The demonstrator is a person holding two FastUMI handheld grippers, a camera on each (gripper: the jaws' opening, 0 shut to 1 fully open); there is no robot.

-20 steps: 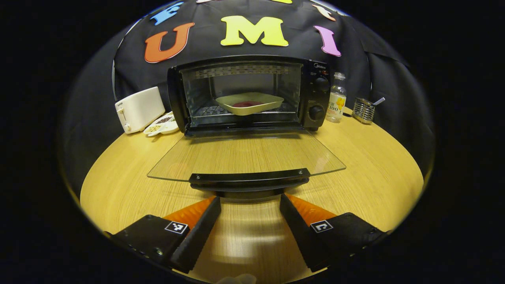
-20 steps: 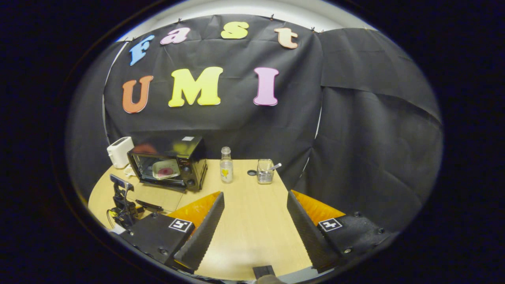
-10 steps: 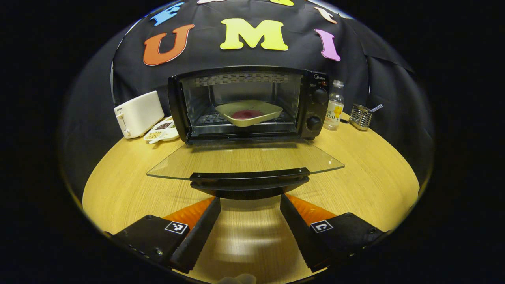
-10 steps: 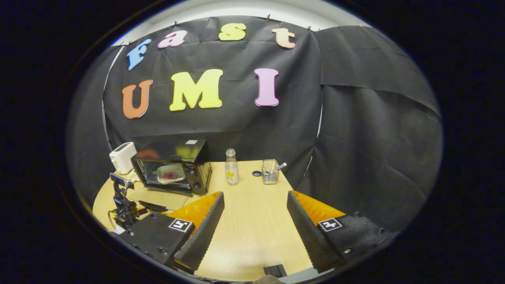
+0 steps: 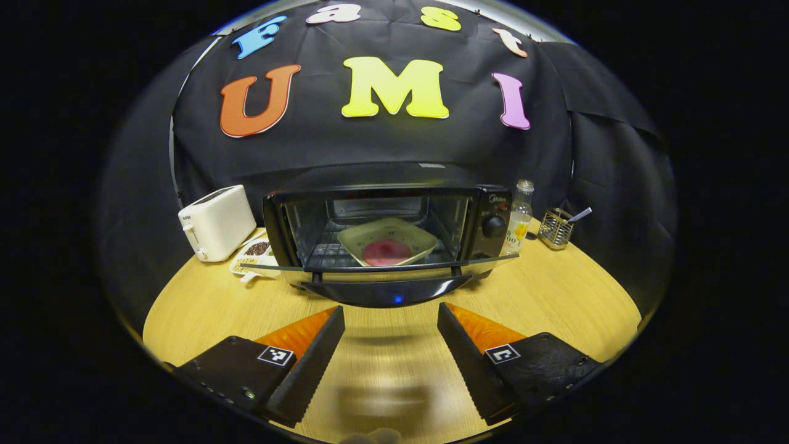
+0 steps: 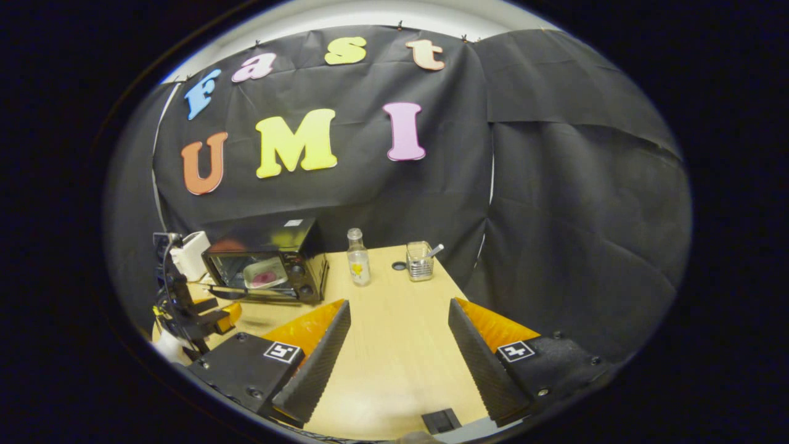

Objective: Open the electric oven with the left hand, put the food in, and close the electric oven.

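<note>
- The black electric oven with two knobs on its front [image 5: 382, 228] stands at the centre of the left gripper view on the round pale wooden table [image 5: 555, 296]. Its clear glass door with a black bar handle [image 5: 385, 290] hangs partly raised, neither flat nor shut. If the push comes off-centre or too softly, I judge the door could drop open again.
- The left gripper [image 5: 389, 345] sits at the bottom of that view, fingers spread wide and clasping nothing. The handle lies just beyond the tips; whether they touch it, I cannot tell. A hard shove might slide the whole oven back towards the wall.
- The cream square dish with a red round of food [image 5: 387, 245] rests on the rack inside, so the food is already in. A slammed door could jolt it.
- The right gripper [image 6: 397, 351] is at the bottom of the right gripper view, fingers apart over bare table.
- At the left edge of the right gripper view the left gripper's body is small and dark; its contact with the door is unclear.
- The white toaster [image 5: 216, 222] and clear bottle with a yellow label [image 5: 519, 216] flank the oven; the bottle's lower part is hidden behind it.
</note>
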